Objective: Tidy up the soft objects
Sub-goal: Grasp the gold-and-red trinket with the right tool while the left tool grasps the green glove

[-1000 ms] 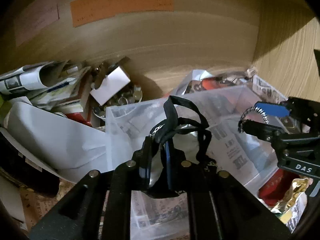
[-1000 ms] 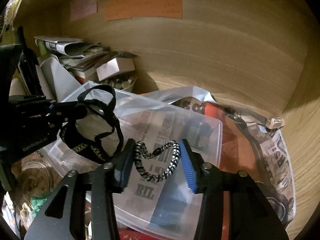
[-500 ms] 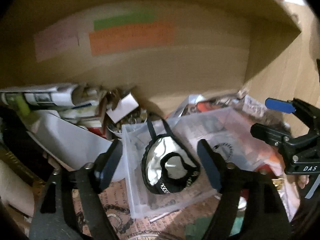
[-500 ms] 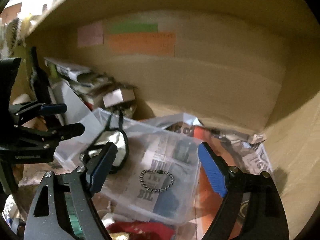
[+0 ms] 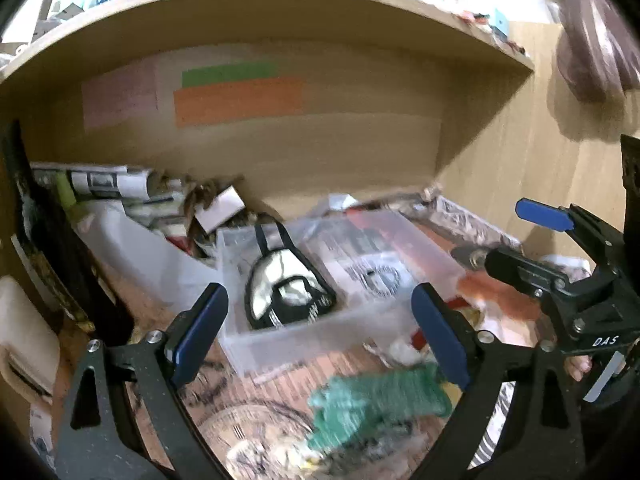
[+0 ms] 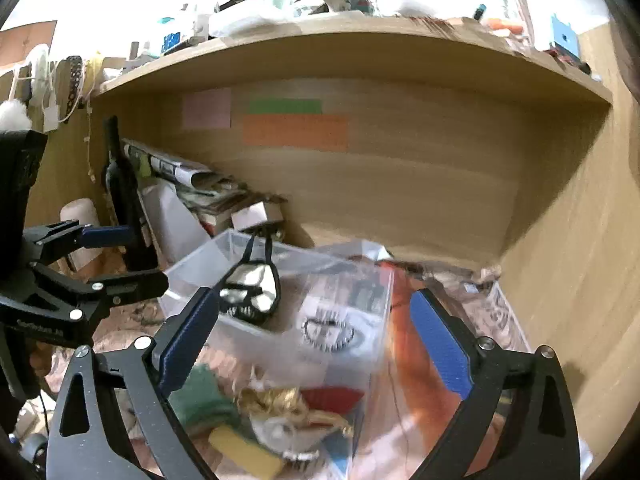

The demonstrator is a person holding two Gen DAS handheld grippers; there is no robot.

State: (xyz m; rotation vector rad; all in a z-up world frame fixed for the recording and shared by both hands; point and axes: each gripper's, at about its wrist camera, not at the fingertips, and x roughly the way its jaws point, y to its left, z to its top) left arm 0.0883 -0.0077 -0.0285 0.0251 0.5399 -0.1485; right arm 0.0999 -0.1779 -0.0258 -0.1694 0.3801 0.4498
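Left gripper (image 5: 320, 332) nearest, fingers spread wide, nothing between them. Right gripper (image 6: 316, 338) likewise spread wide, holding nothing. Green cloth (image 5: 376, 400) blurred, on desk just below left gripper. Beyond, clear plastic bin (image 5: 280, 340) on newspaper-covered desk. Black strap item (image 5: 286, 292) lies in bin's left part; black-white hair tie (image 6: 328, 332) lies in bin, right of strap item. Farthest: wooden back panel with orange note (image 5: 238, 100).

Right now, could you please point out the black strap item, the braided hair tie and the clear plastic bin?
black strap item (image 5: 286, 286), left wrist view, shiny middle.
braided hair tie (image 6: 328, 332), right wrist view, loop's edge.
clear plastic bin (image 5: 280, 342), left wrist view, near wall.
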